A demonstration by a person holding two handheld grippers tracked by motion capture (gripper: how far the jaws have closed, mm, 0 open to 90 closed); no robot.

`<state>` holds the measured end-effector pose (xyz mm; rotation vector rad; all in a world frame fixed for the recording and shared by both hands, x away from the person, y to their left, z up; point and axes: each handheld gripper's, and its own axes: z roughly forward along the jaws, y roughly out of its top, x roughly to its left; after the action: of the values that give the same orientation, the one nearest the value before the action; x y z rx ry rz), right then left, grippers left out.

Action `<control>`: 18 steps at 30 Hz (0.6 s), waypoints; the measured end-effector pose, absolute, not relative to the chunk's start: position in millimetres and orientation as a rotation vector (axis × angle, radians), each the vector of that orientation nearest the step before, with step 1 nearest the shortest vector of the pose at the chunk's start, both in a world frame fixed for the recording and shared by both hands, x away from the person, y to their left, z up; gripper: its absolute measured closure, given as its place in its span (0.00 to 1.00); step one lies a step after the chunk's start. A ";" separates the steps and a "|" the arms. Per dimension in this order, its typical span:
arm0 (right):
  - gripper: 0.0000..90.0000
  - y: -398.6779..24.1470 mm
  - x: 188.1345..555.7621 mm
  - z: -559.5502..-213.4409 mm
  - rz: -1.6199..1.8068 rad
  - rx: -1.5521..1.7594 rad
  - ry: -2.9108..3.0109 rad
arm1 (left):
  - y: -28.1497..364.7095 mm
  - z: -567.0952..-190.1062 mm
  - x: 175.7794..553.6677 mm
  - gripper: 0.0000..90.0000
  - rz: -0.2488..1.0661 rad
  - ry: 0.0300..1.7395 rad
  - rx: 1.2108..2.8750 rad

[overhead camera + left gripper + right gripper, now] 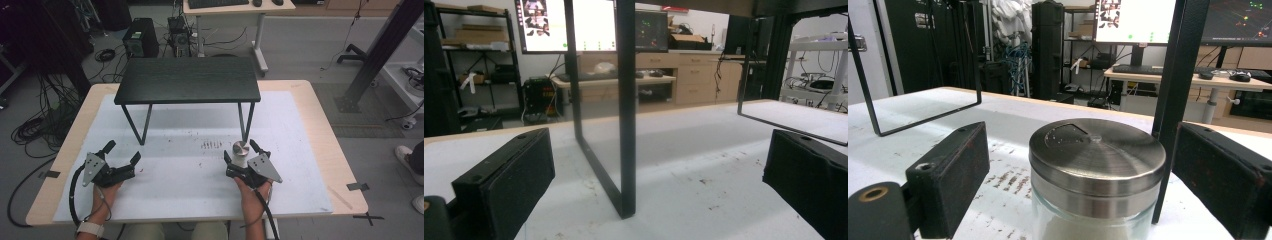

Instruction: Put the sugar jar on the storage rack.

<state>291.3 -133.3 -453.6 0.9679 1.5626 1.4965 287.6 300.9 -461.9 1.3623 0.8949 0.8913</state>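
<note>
From above I see a pale wooden desk (320,115) covered by a white mat (200,185), with a small black shelf stand (188,79) standing on thin metal legs toward its far side.

My right gripper (243,154) sits low on the mat, near the stand's front right leg (246,122). Its fingers (950,175) are spread wide, one on each side of a glass shaker jar (1096,182) with a brushed steel lid, and I see a gap between each pad and the jar, so nothing is gripped. The jar stands upright on the mat, just in front of that leg, holding something white. The leg rises close behind the jar on its right.

My left gripper (122,152) rests on the mat's left part, well apart from the jar, its fingers (506,185) also wide with nothing between them. It looks straight at the stand's front left leg (626,107), which is near ahead.

Open mat lies between the two grippers and toward the desk's near edge. The right gripper is well in from the mat's right edge.
</note>
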 end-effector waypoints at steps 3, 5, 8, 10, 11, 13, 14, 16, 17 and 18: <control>0.10 -133.7 291.1 -453.7 1.497 0.970 1.560 | 300.9 -461.9 287.6 0.00 0.892 0.895 1.362; 0.10 -134.0 291.0 -454.2 1.496 0.971 1.562 | 300.8 -461.9 287.7 0.00 0.891 0.894 1.361; 0.11 -134.2 291.2 -454.6 1.496 0.969 1.561 | 300.9 -461.9 287.6 0.00 0.891 0.895 1.362; 0.11 -134.3 291.2 -454.9 1.496 0.972 1.559 | 300.8 -461.9 287.6 0.00 0.891 0.894 1.360; 0.11 -134.3 291.3 -455.1 1.496 0.972 1.559 | 300.8 -461.9 287.6 0.00 0.891 0.895 1.360; 0.11 -134.3 291.5 -455.4 1.494 0.974 1.560 | 300.8 -461.9 287.6 0.00 0.891 0.895 1.361; 0.11 -134.5 291.6 -455.7 1.494 0.974 1.560 | 300.8 -461.9 287.6 0.00 0.891 0.895 1.360; 0.12 -134.6 291.8 -455.9 1.494 0.975 1.560 | 300.8 -461.9 287.6 0.00 0.891 0.895 1.360; 0.13 -134.7 291.8 -456.2 1.493 0.975 1.560 | 300.8 -461.9 287.6 0.00 0.891 0.895 1.360; 0.14 -134.8 292.0 -456.5 1.493 0.974 1.561 | 300.8 -461.9 287.6 0.00 0.891 0.895 1.360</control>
<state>292.0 -134.8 -456.5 0.9741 1.5614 1.4930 287.6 300.8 -461.9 1.3604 0.8952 0.8912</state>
